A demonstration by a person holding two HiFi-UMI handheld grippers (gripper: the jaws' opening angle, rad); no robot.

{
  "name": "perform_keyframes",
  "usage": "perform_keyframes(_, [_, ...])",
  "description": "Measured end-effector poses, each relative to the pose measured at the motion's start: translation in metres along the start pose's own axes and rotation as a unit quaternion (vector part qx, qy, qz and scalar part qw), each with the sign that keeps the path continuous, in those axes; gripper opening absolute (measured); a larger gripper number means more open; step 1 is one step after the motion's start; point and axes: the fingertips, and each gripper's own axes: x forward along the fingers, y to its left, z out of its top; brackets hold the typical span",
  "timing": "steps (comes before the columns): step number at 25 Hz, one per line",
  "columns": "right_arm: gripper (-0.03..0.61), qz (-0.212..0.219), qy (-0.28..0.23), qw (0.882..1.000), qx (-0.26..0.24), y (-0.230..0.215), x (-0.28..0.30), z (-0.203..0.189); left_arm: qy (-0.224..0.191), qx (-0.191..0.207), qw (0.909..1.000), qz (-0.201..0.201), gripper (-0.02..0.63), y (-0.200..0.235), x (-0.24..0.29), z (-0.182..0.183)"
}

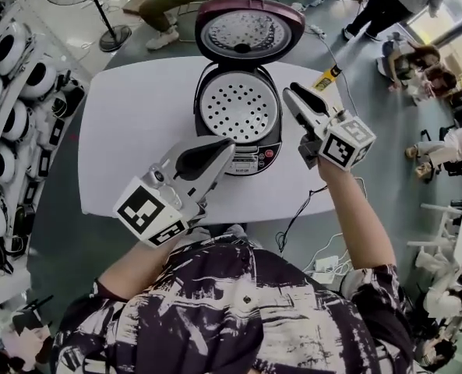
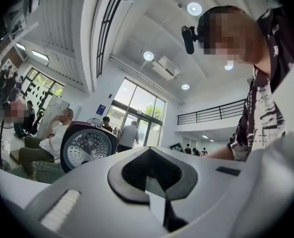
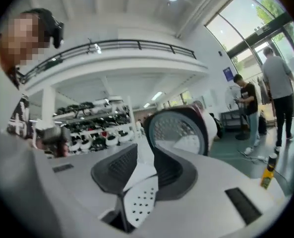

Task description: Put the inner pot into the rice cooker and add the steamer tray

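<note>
Tray (image 1: 237, 107) sits in cooker (image 1: 250, 160) mid-desk (image 1: 137, 123), lid (image 1: 248, 28) up at 12; L gripper (image 1: 223, 148) at cooker's 7, fingers clenched, nothing btwn; R gripper (image 1: 290, 92) at its 3, fingers slightly released, holding nothing.

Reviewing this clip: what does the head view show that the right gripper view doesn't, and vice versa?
Only the head view: the left gripper, the control panel on the rice cooker, and the steamer tray seen whole, seated in the cooker. Only the right gripper view: the right gripper with its jaws slightly apart and nothing held, plus the balcony railing overhead. Both: the tray's holes, the open lid, the yellow bottle and the shelves of cookers.
</note>
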Motion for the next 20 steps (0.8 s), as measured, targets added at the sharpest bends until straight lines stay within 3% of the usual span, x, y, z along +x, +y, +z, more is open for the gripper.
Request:
perform_keyframes(3, [0.002, 0.036, -0.102, 0.994, -0.022, 0.057, -0.045, 0.058, 0.005, 0.014, 0.9999, 0.005, 0.005, 0.001, 0.018, 0.008])
perform_keyframes(5, [-0.003, 0.051, -0.122, 0.99, -0.044, 0.083, -0.066, 0.072, 0.006, 0.024, 0.9997, 0.009, 0.005, 0.001, 0.029, 0.012])
perform_keyframes(8, [-0.003, 0.054, -0.105, 0.99, -0.078, 0.099, -0.078, 0.062, 0.012, 0.028, 0.9993, 0.019, 0.005, -0.001, 0.039, 0.007])
perform_keyframes(12, [-0.003, 0.036, -0.089, 0.993, -0.071, 0.093, -0.082, 0.045, 0.023, 0.024, 0.9989, 0.032, 0.005, -0.011, 0.048, -0.007])
perform_keyframes(20, [-0.005, 0.066, -0.083, 0.99, -0.093, 0.108, -0.091, 0.048, 0.021, 0.036, 0.9979, 0.049, 0.005, -0.031, 0.06, -0.009])
